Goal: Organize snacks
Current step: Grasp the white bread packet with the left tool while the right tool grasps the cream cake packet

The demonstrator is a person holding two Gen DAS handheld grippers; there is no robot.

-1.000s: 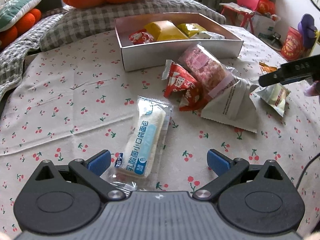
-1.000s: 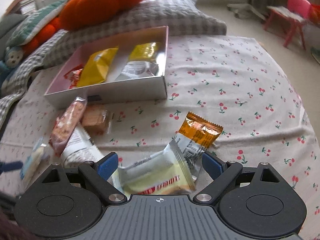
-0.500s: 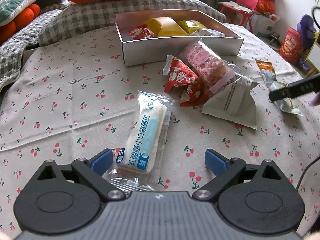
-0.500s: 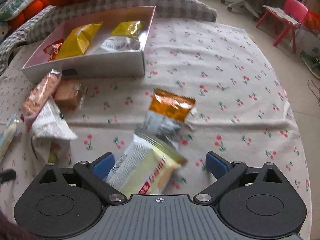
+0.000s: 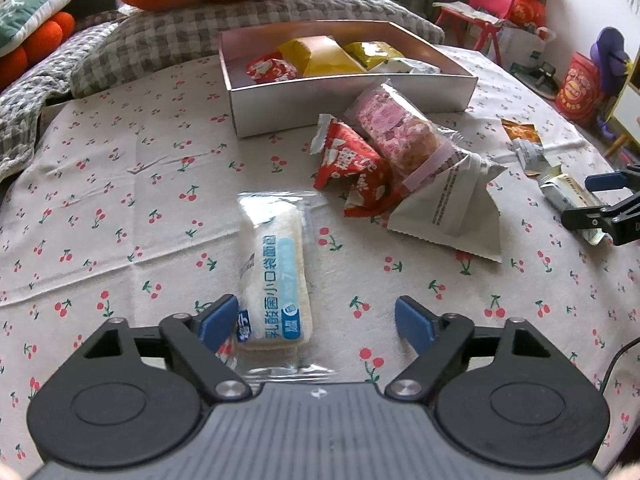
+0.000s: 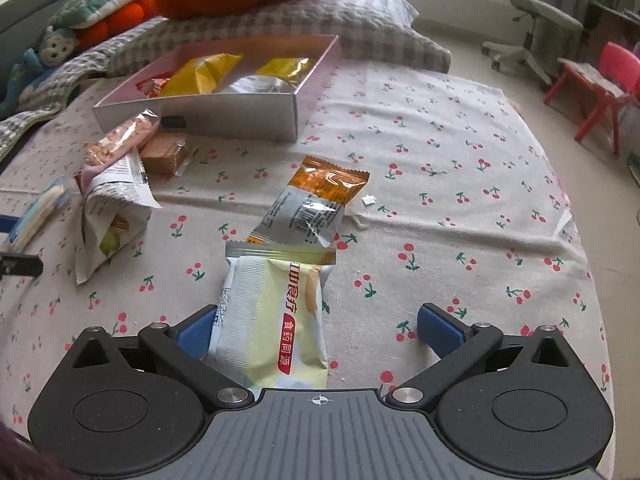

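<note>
Left wrist: left claw (image 5: pixel 316 318) closing around white bread packet (image 5: pixel 276 276), near on desk (image 5: pixel 120 208); pads not yet pressing. Packet should be centred, then lifted to far box (image 5: pixel 352 104).

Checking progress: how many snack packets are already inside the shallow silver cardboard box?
4 visible: red packet at left, large yellow packet beside it, smaller yellow-green packet and silvery packet at right. Others may hide.

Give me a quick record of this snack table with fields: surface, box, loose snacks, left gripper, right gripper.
surface: cherry-print tablecloth
box: open silver box, several packets inside
loose snacks: white bread packet, red packet, pink packet, orange packet
left gripper: left gripper closing, bread packet between its fingers, not yet pinched
right gripper: right gripper opening, yellow-green packet between its fingers
</note>
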